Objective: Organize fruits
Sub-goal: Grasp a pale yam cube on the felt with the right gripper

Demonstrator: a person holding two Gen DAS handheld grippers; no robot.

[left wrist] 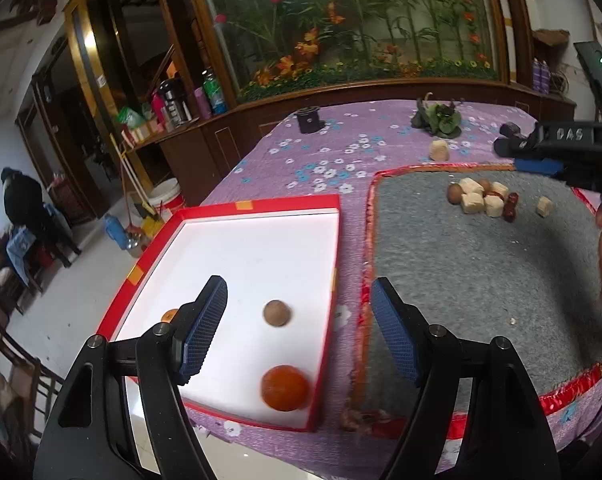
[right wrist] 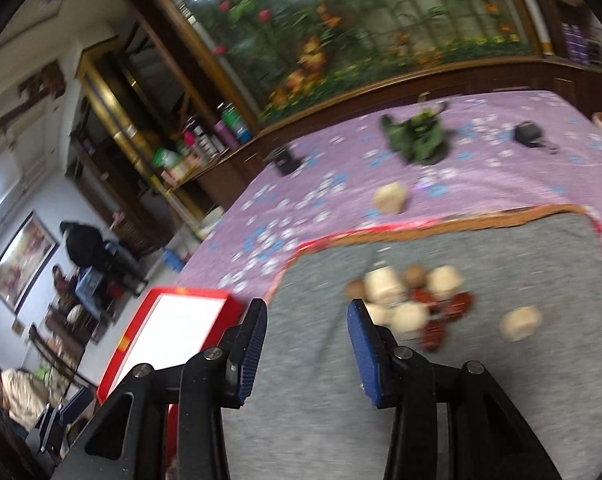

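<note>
The left gripper (left wrist: pixel 299 328) is spread wide with nothing in it, above the red tray (left wrist: pixel 261 202); an orange (left wrist: pixel 284 387) and a brown nut (left wrist: pixel 276 313) lie inside; the right gripper (right wrist: pixel 307 346) (blurry here) is spread too, near the pile of snacks (right wrist: pixel 409 300) on the gray mat (right wrist: pixel 501 380).

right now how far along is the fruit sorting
Early on. Done: the red box holds an orange fruit, a brown round one and another orange one half hidden behind a finger. In hand: nothing; the left gripper and right gripper are both open and empty. Left: the pile on the grey mat, plus one pale block on the purple cloth.
</note>
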